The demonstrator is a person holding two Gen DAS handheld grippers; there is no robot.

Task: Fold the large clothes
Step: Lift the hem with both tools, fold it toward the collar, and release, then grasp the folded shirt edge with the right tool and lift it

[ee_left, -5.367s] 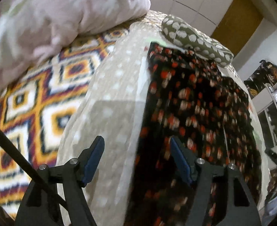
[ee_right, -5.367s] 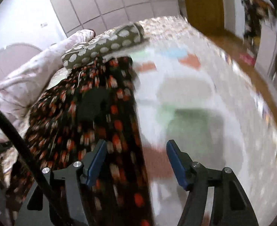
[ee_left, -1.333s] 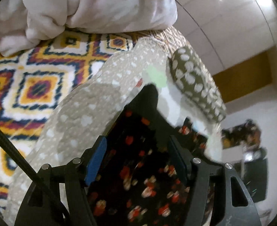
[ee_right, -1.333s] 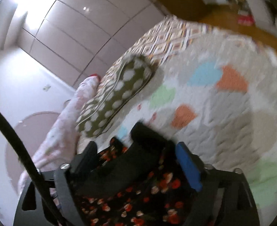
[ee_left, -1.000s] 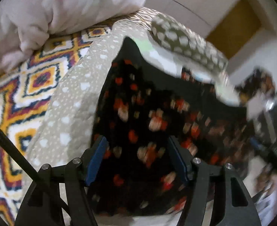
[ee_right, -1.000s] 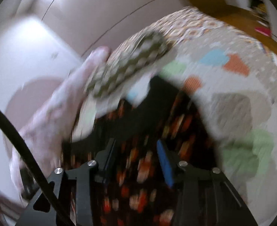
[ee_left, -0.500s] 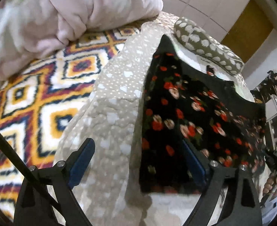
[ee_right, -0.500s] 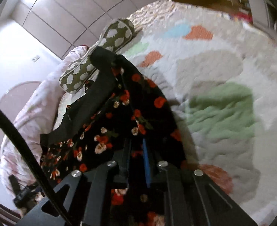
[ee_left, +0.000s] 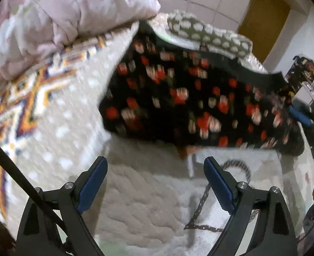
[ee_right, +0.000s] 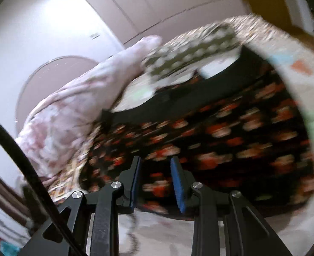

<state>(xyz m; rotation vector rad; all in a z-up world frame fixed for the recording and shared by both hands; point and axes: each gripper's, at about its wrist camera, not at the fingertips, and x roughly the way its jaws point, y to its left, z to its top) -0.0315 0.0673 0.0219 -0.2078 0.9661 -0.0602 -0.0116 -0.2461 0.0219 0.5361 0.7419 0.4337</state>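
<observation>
Fold just laid: floral garment (ee_left: pixel 199 102) flat on bed (ee_left: pixel 148 200), twelve o'clock of us. Left gripper (ee_left: pixel 155 179) wide apart, empty. Right gripper (ee_right: pixel 154 183) jaws just reopening, narrow gap, nothing clamped. Next we need fresh edge for second fold.

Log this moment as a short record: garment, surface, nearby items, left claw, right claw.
garment: black floral garment, lying folded on the bed
surface: pale quilted bedspread
nearby items: dotted olive pillow beyond the garment; pink comforter heaped beside it; thin patterned strap on the quilt in front
left claw: open, empty, over bare quilt
right claw: jaws just opening, narrow gap, nothing pinched, garment's near edge behind it
</observation>
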